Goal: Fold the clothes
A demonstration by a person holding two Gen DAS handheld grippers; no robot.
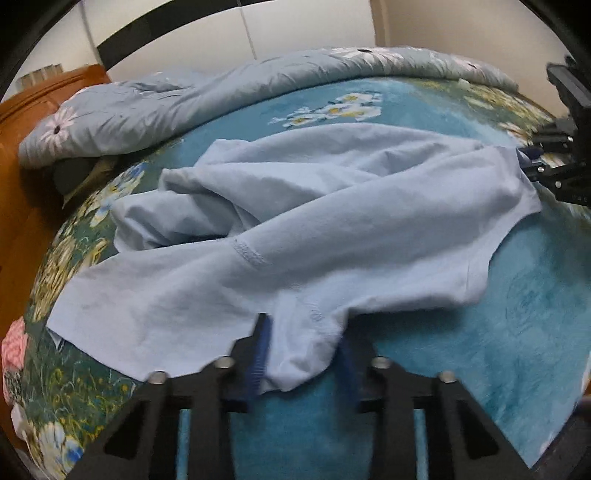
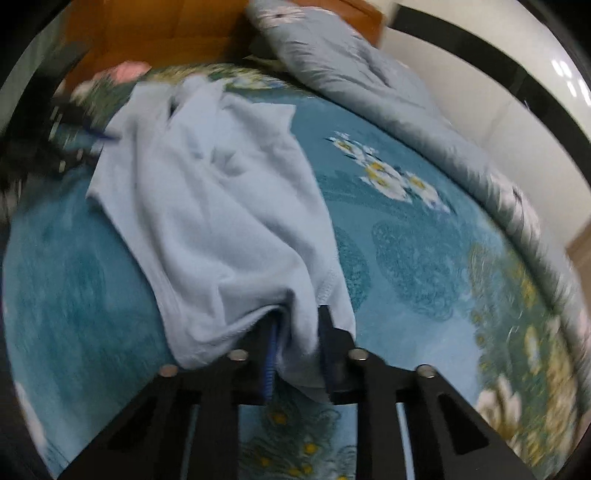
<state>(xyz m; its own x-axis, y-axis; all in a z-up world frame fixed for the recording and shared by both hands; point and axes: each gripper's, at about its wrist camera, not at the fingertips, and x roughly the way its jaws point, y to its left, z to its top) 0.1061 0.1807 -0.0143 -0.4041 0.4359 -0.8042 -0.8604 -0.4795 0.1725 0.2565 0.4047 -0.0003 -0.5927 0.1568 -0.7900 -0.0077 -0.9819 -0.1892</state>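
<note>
A pale blue garment (image 1: 295, 229) lies crumpled on a teal floral bedspread (image 1: 517, 314). My left gripper (image 1: 304, 350) is shut on a bunched edge of the garment between its blue pads. My right gripper (image 2: 297, 354) is shut on another edge of the same garment (image 2: 221, 206). In the left wrist view the right gripper (image 1: 554, 173) shows at the far right, at the garment's corner. In the right wrist view the left gripper (image 2: 55, 147) is blurred at the far left, at the garment's other end.
A grey-blue floral duvet (image 1: 166, 107) is heaped along the far side of the bed. A wooden headboard (image 1: 22, 155) stands at the left. White walls (image 1: 295, 26) lie behind. A dark pillow (image 1: 74, 173) peeks from under the duvet.
</note>
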